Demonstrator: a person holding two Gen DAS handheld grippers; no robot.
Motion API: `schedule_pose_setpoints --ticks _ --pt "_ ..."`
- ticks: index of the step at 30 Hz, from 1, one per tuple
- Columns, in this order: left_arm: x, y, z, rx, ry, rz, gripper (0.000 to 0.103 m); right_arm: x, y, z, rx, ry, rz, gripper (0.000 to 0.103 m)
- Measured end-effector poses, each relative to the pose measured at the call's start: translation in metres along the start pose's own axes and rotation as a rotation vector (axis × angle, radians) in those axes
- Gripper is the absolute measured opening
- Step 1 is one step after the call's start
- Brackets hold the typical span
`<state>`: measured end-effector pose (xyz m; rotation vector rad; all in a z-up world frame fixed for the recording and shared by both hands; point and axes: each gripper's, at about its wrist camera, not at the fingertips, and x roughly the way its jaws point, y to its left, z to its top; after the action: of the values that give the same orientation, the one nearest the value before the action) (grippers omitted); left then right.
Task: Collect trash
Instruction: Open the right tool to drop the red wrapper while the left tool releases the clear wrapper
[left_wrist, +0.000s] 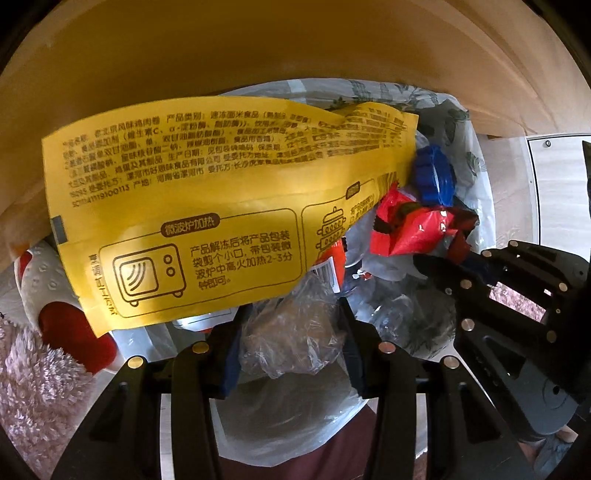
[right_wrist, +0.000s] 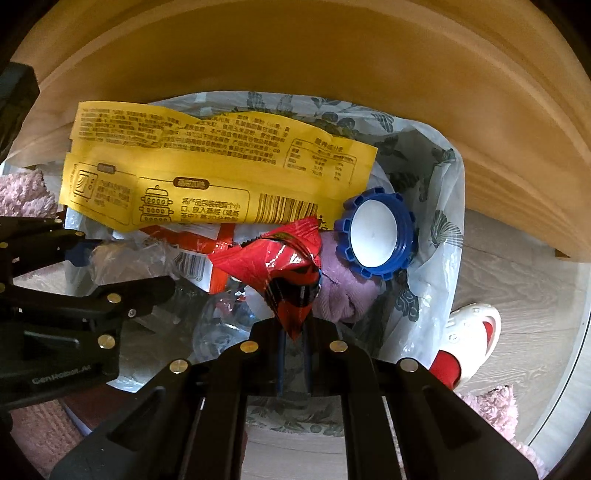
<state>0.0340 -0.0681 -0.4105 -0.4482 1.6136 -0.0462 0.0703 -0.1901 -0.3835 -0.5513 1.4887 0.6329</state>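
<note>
From the left wrist view, the left claw (left_wrist: 291, 343) points down into the lined trash bag (left_wrist: 469, 155) and grips a crumpled clear plastic wrapper (left_wrist: 291, 332) between its half-spread fingers. Above the bag's mouth, a long yellow food wrapper (left_wrist: 207, 206) lies across the trash and sticks out past the bag's left edge; a blue cap (left_wrist: 434, 175) and a red snack wrapper (left_wrist: 413, 229) sit near the bag's right rim. The right claw's black frame crowds the bag from the right. From the right wrist view, the right claw (right_wrist: 293, 334) hangs over the bag's middle, its fingers pinched nearly together on the lower tip of the red snack wrapper. The blue cap rests just right of that wrapper, against the bag's far right wall, with wooden furniture (right_wrist: 295, 55) overhanging the bag's far rim.
</note>
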Motion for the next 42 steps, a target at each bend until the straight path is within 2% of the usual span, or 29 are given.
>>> schedule_pose_setpoints --ticks 14,16,18,19,21,28,33,38,42 --pt "-0.005 0.001 -0.002 -0.003 0.004 -0.016 0.045 0.007 -0.001 0.0 -0.01 0.0 0.014 0.009" --pt "-0.005 0.002 -0.001 -0.007 0.01 -0.02 0.046 0.008 -0.001 0.0 -0.006 0.006 0.016 0.014" --pt "-0.005 0.003 -0.001 -0.017 0.015 -0.023 0.047 0.008 -0.002 -0.001 -0.003 0.006 0.01 0.027" --pt "-0.004 0.003 -0.002 -0.02 0.016 -0.027 0.05 0.007 -0.003 -0.001 -0.003 0.003 0.013 0.029" --pt "-0.001 0.002 -0.005 -0.029 0.019 -0.027 0.055 0.005 -0.004 -0.002 -0.004 -0.01 0.007 0.044" --pt "-0.016 0.006 -0.007 -0.05 0.02 -0.042 0.075 -0.006 -0.01 -0.005 0.005 -0.042 -0.001 0.051" --pt "-0.026 0.007 -0.018 -0.062 0.019 -0.063 0.086 -0.013 -0.013 -0.01 0.011 -0.063 0.0 0.059" --pt "-0.04 0.012 -0.029 -0.071 -0.005 -0.071 0.09 -0.021 -0.018 -0.015 0.029 -0.09 0.007 0.063" --pt "-0.046 0.01 -0.032 -0.072 -0.035 -0.072 0.093 -0.031 -0.019 -0.02 0.039 -0.119 0.012 0.071"
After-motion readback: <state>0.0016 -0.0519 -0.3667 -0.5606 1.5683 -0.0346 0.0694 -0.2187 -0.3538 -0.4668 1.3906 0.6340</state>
